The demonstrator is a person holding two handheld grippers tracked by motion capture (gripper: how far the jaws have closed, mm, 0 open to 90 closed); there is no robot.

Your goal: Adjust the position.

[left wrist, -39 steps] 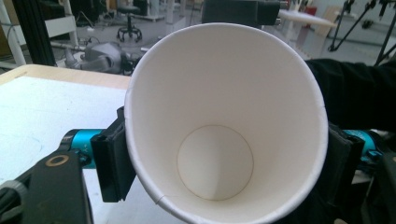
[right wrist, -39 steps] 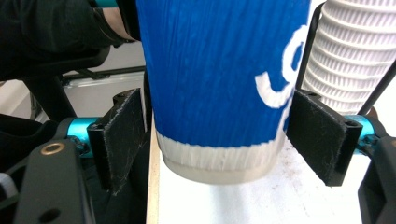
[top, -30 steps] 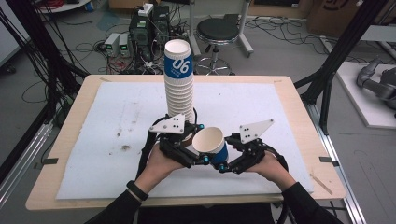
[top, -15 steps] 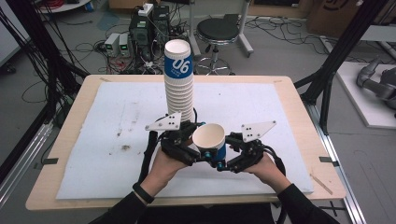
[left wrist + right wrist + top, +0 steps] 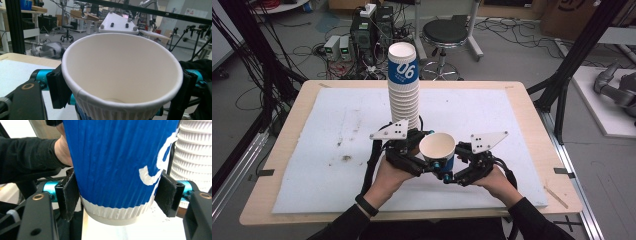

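Note:
A tall stack of white ribbed paper cups [image 5: 404,87], its top cup blue with "06", stands at the middle of the white mat. In front of it a single blue cup [image 5: 437,149] is held upright above the mat between both grippers. My left gripper [image 5: 416,161] has just been closing, and its pads [image 5: 58,87] press the cup [image 5: 120,75] under the rim. My right gripper [image 5: 455,170] has just been opening. Its jaws stand beside the cup's lower wall [image 5: 117,170], and the right pad [image 5: 167,195] is just off it.
The white mat [image 5: 327,135] lies on a wooden table [image 5: 532,107]. Small brown stains [image 5: 346,158] mark the mat at the left. Black frame posts, a stool [image 5: 451,35] and cabled equipment stand beyond the far edge.
Both hands and the cup stay almost where they were. The left gripper's grey plate has shifted slightly left and the right one's slightly right.

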